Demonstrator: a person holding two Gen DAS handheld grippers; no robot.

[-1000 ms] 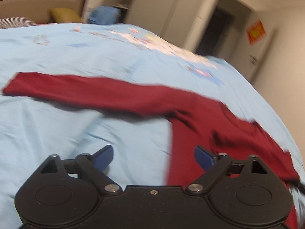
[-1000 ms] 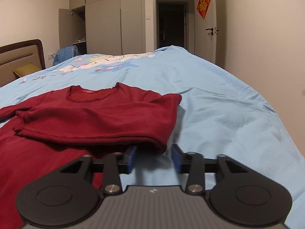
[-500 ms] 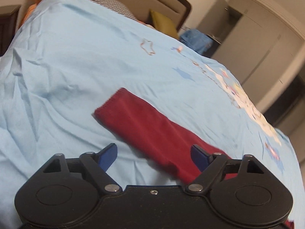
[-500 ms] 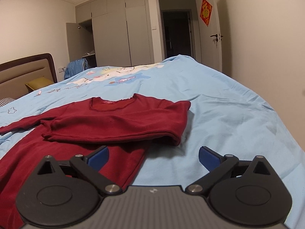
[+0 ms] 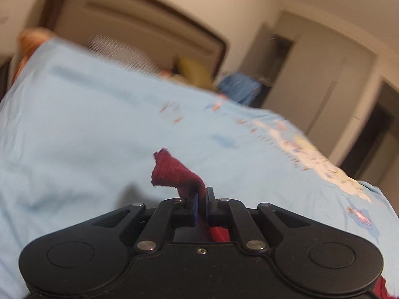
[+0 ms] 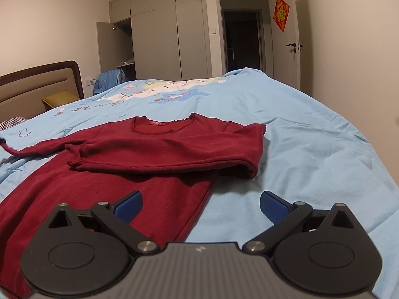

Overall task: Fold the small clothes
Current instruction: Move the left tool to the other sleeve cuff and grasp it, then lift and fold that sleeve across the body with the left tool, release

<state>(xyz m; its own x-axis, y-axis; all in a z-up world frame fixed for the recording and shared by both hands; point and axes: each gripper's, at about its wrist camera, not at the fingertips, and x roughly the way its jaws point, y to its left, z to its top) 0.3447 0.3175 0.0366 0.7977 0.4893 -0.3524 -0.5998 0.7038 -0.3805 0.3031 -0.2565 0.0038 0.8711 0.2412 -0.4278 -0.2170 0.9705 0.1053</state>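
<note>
A bed [image 6: 311, 134] with a smooth pale-blue printed cover fills both views, its padded headboard [image 6: 37, 84] at far left. On it lies the dark red long-sleeved top [image 6: 159, 149], a soft, slightly fuzzy knit with a frilled neckline pointing far. One sleeve is folded across the chest, so a doubled band runs left to right with its rounded fold edge at the right. The other sleeve [image 6: 37, 147] stretches out to the left, its long axis running across the bed, away from the body of the garment.

The left gripper [image 5: 201, 196] is at that sleeve's end: its jaws are closed tight on the cuff, and a crumpled tuft of red knit [image 5: 174, 172] stands up just past them, lifted off the cover. The view is blurred by motion. From here the sleeve would likely need carrying rightward across the chest, along its own axis.

The right gripper [image 6: 200, 205] hangs near the lower right hem, jaws spread wide and empty, blue ribbed pads [image 6: 273, 205] showing, one over red cloth, one over bare cover.
</note>
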